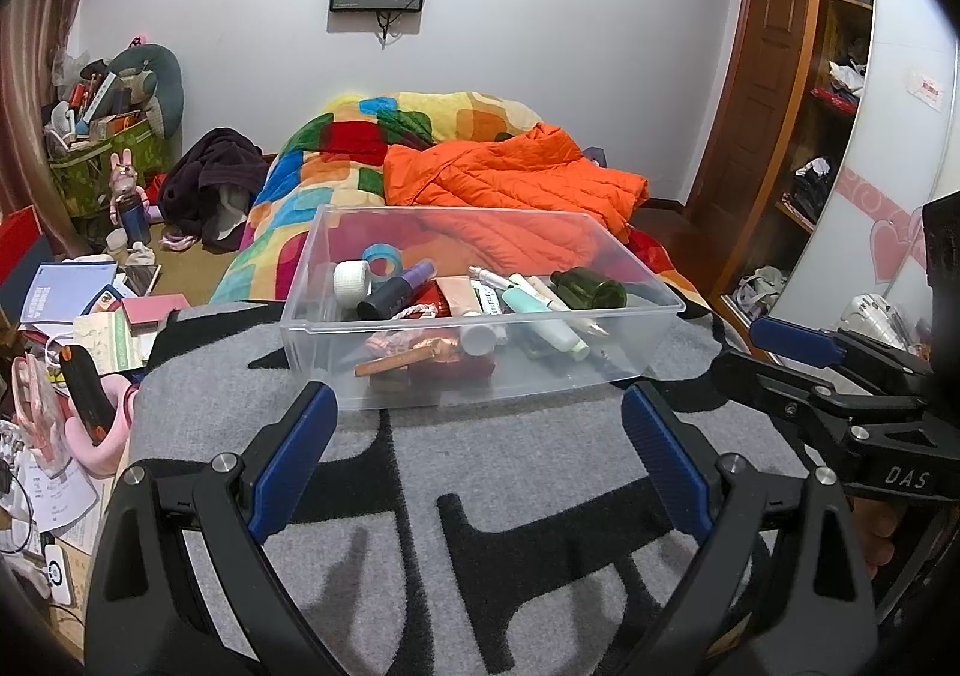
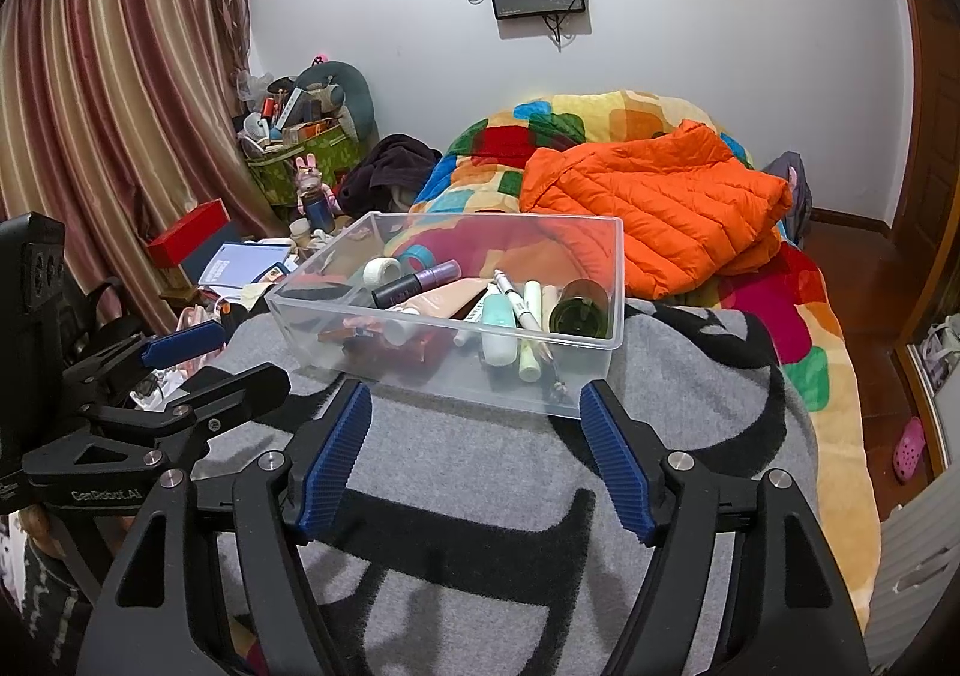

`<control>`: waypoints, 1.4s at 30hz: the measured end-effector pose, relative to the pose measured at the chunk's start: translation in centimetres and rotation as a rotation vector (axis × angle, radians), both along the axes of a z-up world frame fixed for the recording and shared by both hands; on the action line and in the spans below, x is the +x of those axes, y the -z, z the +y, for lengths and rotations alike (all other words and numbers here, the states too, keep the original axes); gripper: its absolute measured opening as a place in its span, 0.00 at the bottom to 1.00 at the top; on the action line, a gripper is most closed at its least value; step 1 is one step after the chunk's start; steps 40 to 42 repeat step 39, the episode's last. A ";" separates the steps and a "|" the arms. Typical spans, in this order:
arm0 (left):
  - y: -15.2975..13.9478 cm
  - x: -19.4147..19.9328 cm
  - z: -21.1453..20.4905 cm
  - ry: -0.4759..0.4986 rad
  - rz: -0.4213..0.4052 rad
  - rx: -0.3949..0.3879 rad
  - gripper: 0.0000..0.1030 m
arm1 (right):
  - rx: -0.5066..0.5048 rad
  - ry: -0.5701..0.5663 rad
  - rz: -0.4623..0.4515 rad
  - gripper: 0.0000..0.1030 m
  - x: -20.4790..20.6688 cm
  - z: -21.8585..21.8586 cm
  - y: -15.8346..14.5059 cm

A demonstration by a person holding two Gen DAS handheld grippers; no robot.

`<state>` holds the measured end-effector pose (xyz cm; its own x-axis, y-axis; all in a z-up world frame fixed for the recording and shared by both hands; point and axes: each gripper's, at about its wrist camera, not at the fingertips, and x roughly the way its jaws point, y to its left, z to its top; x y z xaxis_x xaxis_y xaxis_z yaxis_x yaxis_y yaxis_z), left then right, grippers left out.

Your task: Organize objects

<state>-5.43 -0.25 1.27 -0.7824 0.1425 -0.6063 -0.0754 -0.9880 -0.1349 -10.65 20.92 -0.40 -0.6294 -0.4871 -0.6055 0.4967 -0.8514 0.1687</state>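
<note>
Both claws, left gripper [image 1: 474, 406] and right gripper [image 2: 474, 406], gape wide and empty just short of the clear bin [image 1: 480, 376]'s near wall, bare grey blanket [image 1: 528, 472] beneath.

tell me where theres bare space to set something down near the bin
The grey blanket lies bare between the clear bin and both open tools, left tool and right tool. The bin is crowded. Behind it, the orange jacket covers the bed.
</note>
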 end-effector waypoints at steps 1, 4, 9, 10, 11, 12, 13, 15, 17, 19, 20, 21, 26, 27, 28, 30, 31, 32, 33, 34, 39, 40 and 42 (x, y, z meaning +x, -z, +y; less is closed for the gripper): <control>0.0 0.0 0.0 0.000 -0.001 0.000 0.94 | -0.002 0.001 -0.001 0.67 0.0 0.0 0.0; 0.0 0.0 -0.1 -0.001 -0.003 0.005 0.94 | 0.000 0.001 0.000 0.67 0.1 0.0 0.0; 0.1 -0.1 -0.2 -0.005 -0.009 0.014 0.94 | 0.000 0.000 -0.001 0.67 0.0 0.0 0.0; 0.1 -0.1 -0.3 -0.006 -0.008 0.013 0.94 | 0.000 0.000 -0.002 0.67 0.0 0.0 0.0; 0.1 -0.1 -0.3 -0.005 -0.007 0.012 0.94 | -0.001 0.000 -0.001 0.67 0.0 0.0 0.0; 0.1 -0.1 -0.2 -0.006 -0.007 0.010 0.94 | -0.001 0.000 -0.001 0.67 0.0 0.0 0.0; 0.1 -0.1 -0.2 -0.006 -0.006 0.007 0.94 | -0.001 0.000 -0.001 0.67 0.1 0.0 0.0; 0.1 -0.1 -0.1 -0.002 -0.003 0.003 0.94 | 0.000 0.000 -0.001 0.67 0.0 0.0 0.0; 0.1 -0.1 -0.1 0.000 -0.002 0.000 0.94 | 0.001 0.000 0.000 0.67 0.0 0.0 0.0; 0.2 -0.1 0.0 0.000 -0.002 -0.001 0.94 | -0.001 0.000 -0.001 0.67 0.0 0.0 0.0; 0.2 -0.1 0.0 0.001 -0.003 0.001 0.94 | -0.001 0.000 -0.002 0.67 0.0 0.0 0.0; 0.2 -0.1 0.0 0.004 -0.009 0.006 0.94 | 0.000 0.000 -0.001 0.67 0.0 0.0 0.0; 0.4 -0.2 -0.1 0.001 -0.020 0.017 0.94 | 0.002 -0.002 -0.001 0.67 0.0 -0.1 0.0; 0.4 -0.1 -0.1 0.000 -0.019 0.017 0.94 | 0.004 -0.003 -0.002 0.67 0.0 -0.1 0.1; 0.4 -0.2 -0.2 0.002 -0.020 0.018 0.94 | 0.005 -0.004 -0.002 0.67 0.0 -0.1 0.1; 0.4 -0.2 -0.2 0.004 -0.022 0.019 0.94 | 0.007 -0.007 -0.003 0.67 0.1 -0.1 0.2; 0.4 -0.2 -0.2 0.006 -0.023 0.020 0.94 | 0.008 -0.008 -0.004 0.67 0.1 -0.2 0.3; 0.4 -0.2 -0.2 0.006 -0.023 0.019 0.94 | 0.010 -0.009 -0.004 0.67 0.1 -0.2 0.3; 0.5 -0.1 -0.2 0.005 -0.023 0.018 0.94 | 0.011 -0.010 -0.004 0.67 0.2 -0.2 0.3; 0.5 -0.1 -0.2 0.004 -0.022 0.019 0.94 | 0.012 -0.010 -0.005 0.67 0.2 -0.2 0.3; 0.2 0.0 -0.4 0.002 -0.019 0.036 0.94 | 0.013 -0.009 -0.011 0.68 0.0 -0.3 0.3; 0.2 0.0 -0.4 0.002 -0.019 0.036 0.94 | 0.013 -0.009 -0.011 0.68 0.0 -0.3 0.3; 0.2 0.0 -0.4 0.002 -0.019 0.036 0.94 | 0.013 -0.009 -0.011 0.68 0.0 -0.3 0.3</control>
